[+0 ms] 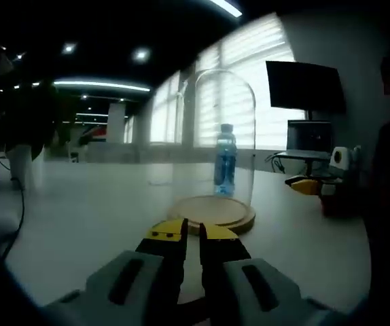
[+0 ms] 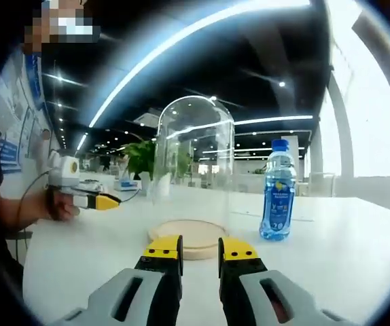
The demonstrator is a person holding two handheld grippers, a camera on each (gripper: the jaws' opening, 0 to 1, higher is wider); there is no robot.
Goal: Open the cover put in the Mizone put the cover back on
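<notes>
The glass cover point(image 2: 193, 170) is set on its wooden base point(image 2: 187, 237), the Mizone bottle point(image 2: 278, 191) beside it. The left gripper point(image 1: 192, 234) is nearly closed, seemingly empty; the right gripper point(image 2: 200, 250) is held slightly apart.

I see a clear glossy glass cover point(image 2: 193, 166) on a matt wood base point(image 2: 187, 237). The bottle point(image 2: 278, 190) looks like shiny blue plastic, and the table point(image 2: 331, 258) is smooth white.

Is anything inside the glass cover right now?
No. The glass cover stands on its round wooden base with nothing inside. The Mizone bottle stands outside on the table, beside it; in the left gripper view it shows through the glass.
</notes>
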